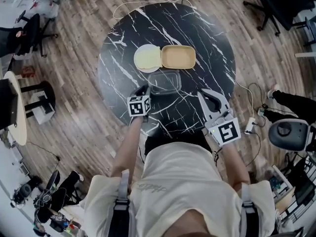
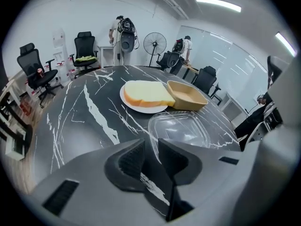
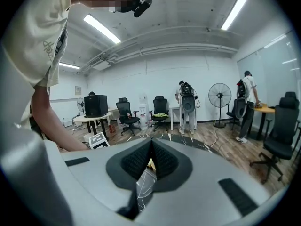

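**Two tools poised over a marble worktop, one at a clear container**

A round black marble worktop [image 1: 118,43] is carrying everything, its near edge disappearing under the person's body. A tan tray [image 1: 178,57] is sitting past the middle, just beside a white plate [image 1: 139,64]. The slice of bread [image 2: 146,93] on that plate is showing clearly only in the left gripper view. Nearer the person, a clear container [image 1: 165,81] is lying on the marble, hard to pick out against it. The left tool [image 1: 145,89] is standing narrowly spread around the container's near rim; whether its pads are touching the plastic is not showing. The right tool [image 1: 203,94], well to the right, is being held pressed together, pinching nothing.
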`<state>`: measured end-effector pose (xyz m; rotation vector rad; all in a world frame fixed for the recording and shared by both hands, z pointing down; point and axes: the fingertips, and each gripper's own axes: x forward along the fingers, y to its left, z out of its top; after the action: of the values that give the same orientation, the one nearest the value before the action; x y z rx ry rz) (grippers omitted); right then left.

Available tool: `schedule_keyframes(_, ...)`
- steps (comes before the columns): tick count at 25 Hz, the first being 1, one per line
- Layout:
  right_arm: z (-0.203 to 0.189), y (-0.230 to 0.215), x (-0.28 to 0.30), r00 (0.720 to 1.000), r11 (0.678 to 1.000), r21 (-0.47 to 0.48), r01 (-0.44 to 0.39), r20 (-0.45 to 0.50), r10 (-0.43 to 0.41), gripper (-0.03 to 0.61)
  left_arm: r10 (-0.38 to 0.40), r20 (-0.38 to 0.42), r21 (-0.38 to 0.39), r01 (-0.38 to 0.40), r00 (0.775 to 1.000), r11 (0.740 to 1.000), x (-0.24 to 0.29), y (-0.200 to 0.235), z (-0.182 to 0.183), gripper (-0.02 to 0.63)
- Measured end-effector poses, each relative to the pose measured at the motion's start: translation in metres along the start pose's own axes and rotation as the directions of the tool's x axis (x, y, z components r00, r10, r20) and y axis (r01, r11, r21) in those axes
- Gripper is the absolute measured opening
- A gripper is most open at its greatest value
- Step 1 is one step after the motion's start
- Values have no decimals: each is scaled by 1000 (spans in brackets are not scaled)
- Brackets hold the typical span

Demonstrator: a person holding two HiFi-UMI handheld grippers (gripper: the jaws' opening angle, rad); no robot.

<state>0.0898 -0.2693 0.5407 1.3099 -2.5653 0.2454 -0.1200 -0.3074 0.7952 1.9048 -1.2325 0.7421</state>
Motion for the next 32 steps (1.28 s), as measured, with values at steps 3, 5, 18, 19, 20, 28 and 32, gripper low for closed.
schedule_keyframes(3, -6, -6, 1, 1000, 1000, 13, 0, -8, 0, 5, 19, -22, -20, -19, 1000, 1000, 10, 3, -4, 95)
schedule_keyframes(5, -10, -8, 2, 1000, 1000, 21, -5, -10, 5, 6, 26, -31, -26, -27, 999, 999, 14, 4, -6, 95)
schedule_keyframes(18, -4, -4, 12, 999, 999, 36, -41, 5, 41, 6, 32, -73, -75, -38, 997, 996, 19, 13, -8, 94)
schedule_keyframes(19, -4, -3, 12, 999, 998, 36, -42, 6, 42, 6, 27, -78, -82, -33, 997, 996, 19, 12, -9, 94)
schedule_keyframes(20, -4, -3, 12, 999, 998, 36, -43, 7, 43, 6, 17, -84, -92, -25, 996, 995, 20, 12, -9, 91)
schedule_keyframes(28, -6, 2, 9, 999, 999, 38, -37, 4, 36, 6, -73, -111, -168, 54, 991, 984, 23, 4, -10, 25)
schedule_keyframes(32, -5, 2, 6, 1000, 999, 43, -16, 3, 16, 5, -91, -97, -190, 72, 991, 979, 24, 4, -10, 23)
